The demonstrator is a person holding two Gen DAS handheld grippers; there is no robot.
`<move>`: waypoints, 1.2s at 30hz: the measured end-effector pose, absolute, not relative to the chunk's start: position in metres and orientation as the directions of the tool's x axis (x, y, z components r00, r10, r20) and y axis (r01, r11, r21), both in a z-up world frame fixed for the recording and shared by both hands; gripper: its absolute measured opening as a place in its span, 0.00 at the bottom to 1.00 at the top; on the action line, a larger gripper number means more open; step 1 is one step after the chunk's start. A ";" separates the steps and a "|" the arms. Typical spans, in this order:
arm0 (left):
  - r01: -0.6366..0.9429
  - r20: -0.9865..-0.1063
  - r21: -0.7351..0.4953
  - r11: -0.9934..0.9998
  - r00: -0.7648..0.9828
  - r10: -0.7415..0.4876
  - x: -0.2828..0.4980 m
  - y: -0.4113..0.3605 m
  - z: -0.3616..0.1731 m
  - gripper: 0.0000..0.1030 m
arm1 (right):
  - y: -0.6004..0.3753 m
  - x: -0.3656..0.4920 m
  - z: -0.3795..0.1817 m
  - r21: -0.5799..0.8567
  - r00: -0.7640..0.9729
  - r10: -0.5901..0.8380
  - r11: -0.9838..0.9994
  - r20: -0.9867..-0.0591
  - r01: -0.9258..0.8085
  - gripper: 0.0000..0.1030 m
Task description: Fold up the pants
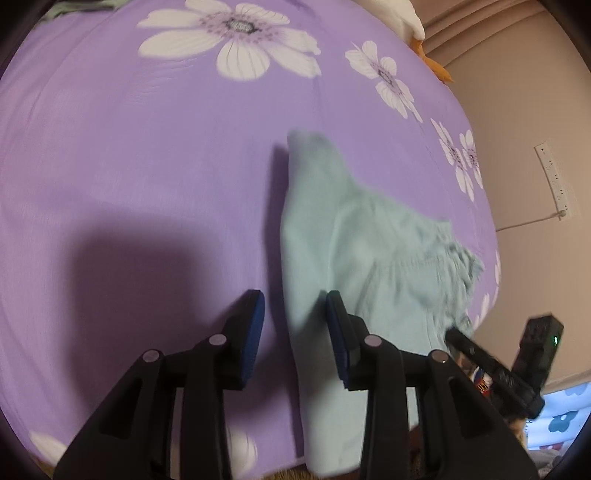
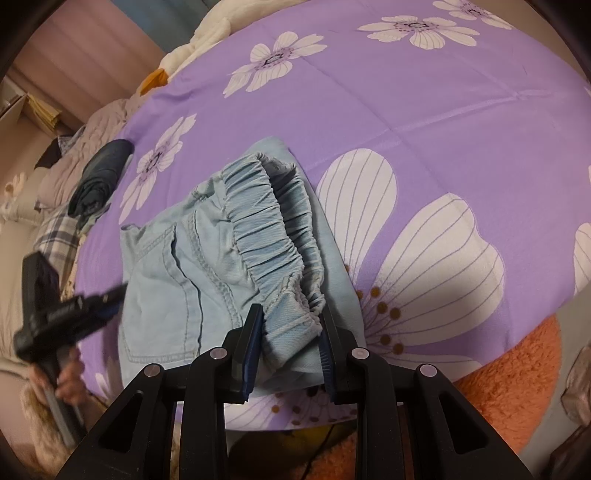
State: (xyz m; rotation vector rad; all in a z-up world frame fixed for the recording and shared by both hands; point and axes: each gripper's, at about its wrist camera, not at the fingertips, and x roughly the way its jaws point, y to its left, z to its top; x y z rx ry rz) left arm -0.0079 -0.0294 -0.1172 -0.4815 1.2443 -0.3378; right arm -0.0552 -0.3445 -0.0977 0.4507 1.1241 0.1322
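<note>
Light blue denim pants (image 1: 369,258) lie folded on the purple flowered bedsheet (image 1: 147,166). In the left wrist view my left gripper (image 1: 295,325) is open, straddling the pants' long left edge; the left pad (image 1: 255,325) hangs over bare sheet. In the right wrist view my right gripper (image 2: 291,332) is shut on the bunched elastic waistband (image 2: 273,236) of the pants (image 2: 166,288) at the near edge of the bed. The left gripper (image 2: 74,306) shows blurred at the pants' left side, held by a hand (image 2: 66,380). The right gripper (image 1: 495,362) shows at the pants' right end.
A dark rolled garment (image 2: 103,177), a grey quilted blanket (image 2: 92,129) and plaid cloth (image 2: 55,229) lie at the bed's left side. An orange fluffy cover (image 2: 517,387) sits below the sheet (image 2: 406,110). A white plush (image 1: 402,18) and a wall power strip (image 1: 554,177) are beyond.
</note>
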 end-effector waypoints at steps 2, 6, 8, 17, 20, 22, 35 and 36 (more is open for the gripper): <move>0.004 -0.820 -0.520 0.854 0.278 -0.501 -0.024 -0.033 -0.117 0.35 | -0.344 -0.055 -0.098 0.405 0.435 0.320 0.906 -0.842 0.119 0.25; 0.018 -0.827 -0.513 0.858 0.257 -0.500 -0.046 -0.039 -0.117 0.35 | -0.343 -0.055 -0.098 0.402 0.435 0.316 0.908 -0.843 0.121 0.25; 0.022 -0.826 -0.517 0.856 0.248 -0.505 -0.054 -0.040 -0.118 0.36 | -0.342 -0.055 -0.098 0.401 0.437 0.314 0.908 -0.843 0.121 0.25; 0.032 -0.817 -0.519 0.854 0.277 -0.506 -0.071 -0.042 -0.118 0.38 | -0.340 -0.057 -0.100 0.395 0.462 0.310 0.914 -0.831 0.097 0.26; 0.044 -0.818 -0.497 0.866 0.311 -0.485 -0.077 -0.044 -0.119 0.38 | -0.340 -0.059 -0.100 0.396 0.474 0.312 0.915 -0.823 0.085 0.26; 0.050 -0.819 -0.478 0.877 0.337 -0.465 -0.079 -0.049 -0.118 0.38 | -0.341 -0.060 -0.102 0.401 0.483 0.317 0.913 -0.816 0.078 0.27; 0.018 -0.816 -0.491 0.871 0.340 -0.468 -0.093 -0.050 -0.121 0.39 | -0.329 -0.062 -0.100 0.319 0.515 0.248 0.947 -0.820 0.051 0.31; 0.020 -0.817 -0.488 0.873 0.341 -0.465 -0.094 -0.051 -0.120 0.39 | -0.328 -0.062 -0.100 0.318 0.516 0.248 0.947 -0.820 0.051 0.31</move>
